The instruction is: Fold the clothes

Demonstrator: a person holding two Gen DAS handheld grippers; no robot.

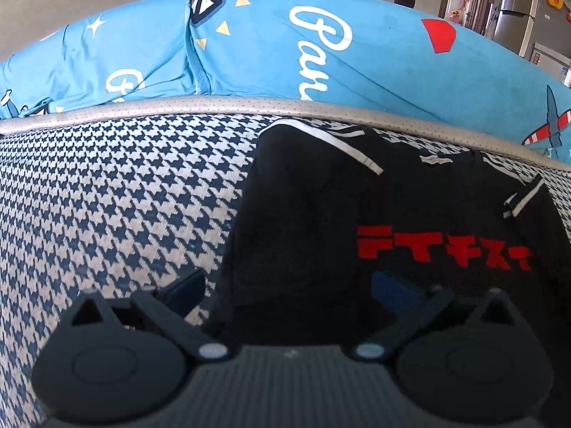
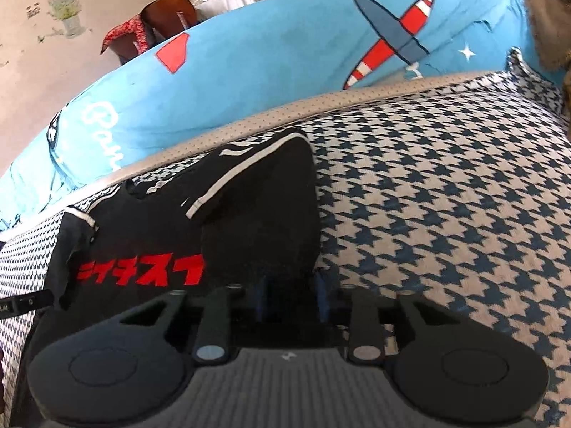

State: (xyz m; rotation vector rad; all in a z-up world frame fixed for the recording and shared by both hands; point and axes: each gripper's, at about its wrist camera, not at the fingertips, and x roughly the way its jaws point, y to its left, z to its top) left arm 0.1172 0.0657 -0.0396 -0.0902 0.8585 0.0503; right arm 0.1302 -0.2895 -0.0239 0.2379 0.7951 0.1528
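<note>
The right tool [image 2: 289, 299] has its blue pads nearly together, pinched on the near hem of the black T-shirt [image 2: 249, 214]; the left tool [image 1: 289, 292] stands wide apart, one finger [image 1: 185, 289] over the bare cover and the other over dark cloth, gripping nothing; the shirt lies flat near the far edge of the houndstooth cushion [image 1: 107, 196], both sleeves already turned in, collar towards the grey piped edge [image 1: 178, 107]. The step in hand looks like taking the bottom hem; to do it well, I judge the left tool should close on the hem's other corner, level with the right, so both lift together and carry it squarely to the collar without dragging the sleeves open. Red block characters [image 1: 442, 249] cross the chest; white script reading "Par" shows on the blue quilt [image 1: 267, 46] behind.
</note>
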